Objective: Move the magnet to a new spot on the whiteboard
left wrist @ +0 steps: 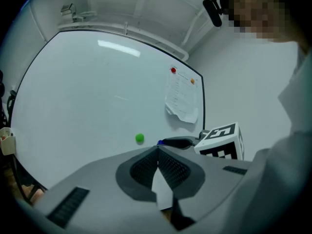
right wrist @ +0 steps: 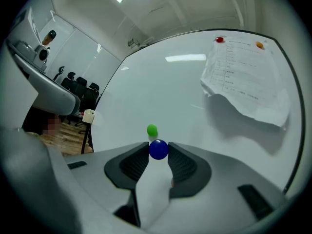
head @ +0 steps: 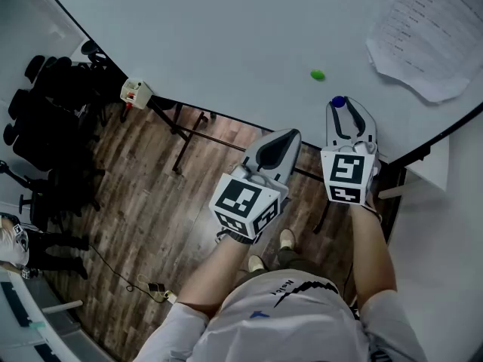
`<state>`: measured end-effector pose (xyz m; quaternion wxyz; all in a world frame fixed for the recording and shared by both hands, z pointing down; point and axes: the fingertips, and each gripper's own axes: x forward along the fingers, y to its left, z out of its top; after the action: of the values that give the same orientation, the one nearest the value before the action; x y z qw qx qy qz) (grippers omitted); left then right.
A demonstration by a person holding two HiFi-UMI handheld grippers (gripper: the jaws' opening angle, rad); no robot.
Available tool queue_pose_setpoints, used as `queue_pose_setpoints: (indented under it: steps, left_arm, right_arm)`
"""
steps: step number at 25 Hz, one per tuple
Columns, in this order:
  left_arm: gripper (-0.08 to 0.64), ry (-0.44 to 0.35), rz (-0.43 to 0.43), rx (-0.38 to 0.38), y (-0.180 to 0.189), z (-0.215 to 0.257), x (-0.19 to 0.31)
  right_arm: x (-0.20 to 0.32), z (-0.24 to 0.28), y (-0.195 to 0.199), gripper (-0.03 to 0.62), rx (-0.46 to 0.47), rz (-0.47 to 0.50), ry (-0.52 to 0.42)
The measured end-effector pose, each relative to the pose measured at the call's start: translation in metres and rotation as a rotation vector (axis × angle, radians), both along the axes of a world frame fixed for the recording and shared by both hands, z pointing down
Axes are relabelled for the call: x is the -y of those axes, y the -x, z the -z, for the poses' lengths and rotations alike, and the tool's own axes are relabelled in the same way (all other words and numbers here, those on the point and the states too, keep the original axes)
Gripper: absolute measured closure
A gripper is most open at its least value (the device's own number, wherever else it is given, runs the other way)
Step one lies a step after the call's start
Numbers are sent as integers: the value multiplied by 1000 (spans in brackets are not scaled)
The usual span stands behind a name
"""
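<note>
Right gripper: jaws closed on the blue magnet, one pad pressing each side. You have the grip.

Left gripper: jaws closed together, nothing between them. It sits idle, low and off the whiteboard, beside your right gripper.

Where the magnet is: at your right gripper's tips, low on the board near its bottom edge, just below and to the right of the green magnet in the head view. The two are near each other but apart. No view settles whether the blue one is touching the board surface or lifted clear of it.

Progress, as a judgement: the pick-up is made; the carry and the placing are left. You need a bare patch, and most of the board is bare, up and to the left especially. The curled paper sheet, pinned by a red magnet and an orange magnet, takes the upper right.

Magnet's look: small, round, domed, glossy deep blue, smooth. It fills only the tip of the jaws, so the hold is narrow.
</note>
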<state>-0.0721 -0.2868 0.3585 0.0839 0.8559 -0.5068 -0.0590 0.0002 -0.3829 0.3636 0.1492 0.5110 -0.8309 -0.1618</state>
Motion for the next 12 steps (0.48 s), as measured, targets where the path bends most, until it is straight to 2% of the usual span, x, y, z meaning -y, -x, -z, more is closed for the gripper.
queue_pose_setpoints:
  steps: [12]
  left_arm:
    - [549, 19, 1, -7, 4, -11, 26]
  right_arm:
    - [30, -16, 2, 462, -89, -48, -31]
